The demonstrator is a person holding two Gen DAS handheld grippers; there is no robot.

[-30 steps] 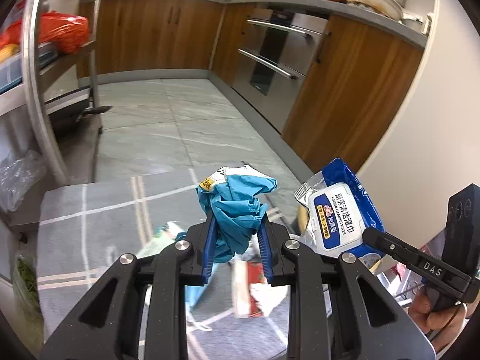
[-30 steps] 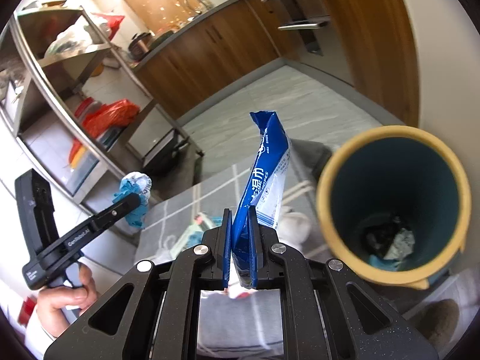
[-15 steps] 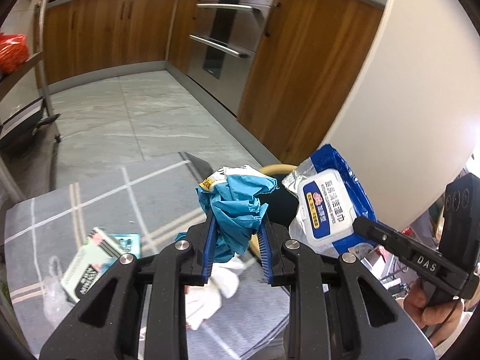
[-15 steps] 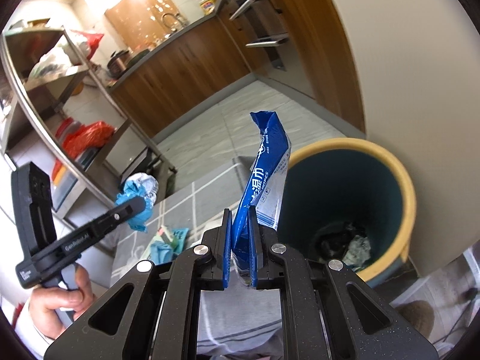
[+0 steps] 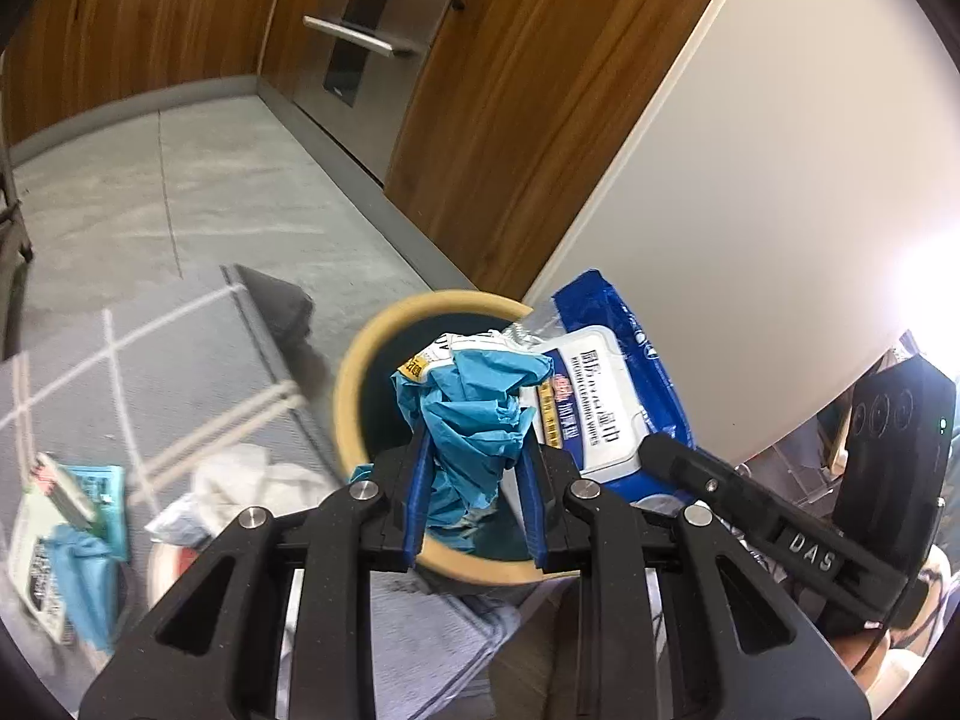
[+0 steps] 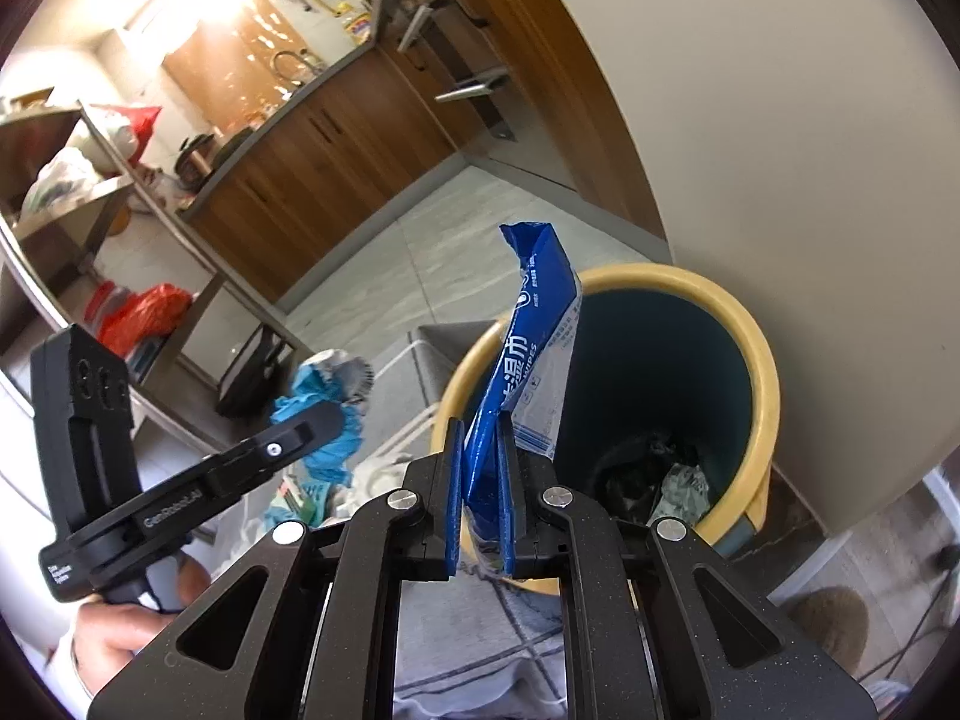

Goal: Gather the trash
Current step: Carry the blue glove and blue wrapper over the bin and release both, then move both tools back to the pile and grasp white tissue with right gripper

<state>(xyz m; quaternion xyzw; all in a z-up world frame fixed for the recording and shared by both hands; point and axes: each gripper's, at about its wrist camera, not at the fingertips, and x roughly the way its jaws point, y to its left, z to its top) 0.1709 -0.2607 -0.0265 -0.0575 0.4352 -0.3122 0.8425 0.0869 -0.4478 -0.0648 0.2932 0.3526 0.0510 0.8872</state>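
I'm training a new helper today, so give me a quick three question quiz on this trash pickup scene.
1. True or false: the left claw grips a crumpled teal wrapper.
2. What does the right claw hold? A) a red bag B) a blue wipes pack C) a bottle
3. Fill in: the bin has a ____ rim and already holds some trash.

Key: 1 true; 2 B; 3 yellow.

Both grippers, carrying the crumpled wrapper (image 5: 474,414) and wipes pack (image 6: 528,354), have reached the bin (image 6: 762,372).
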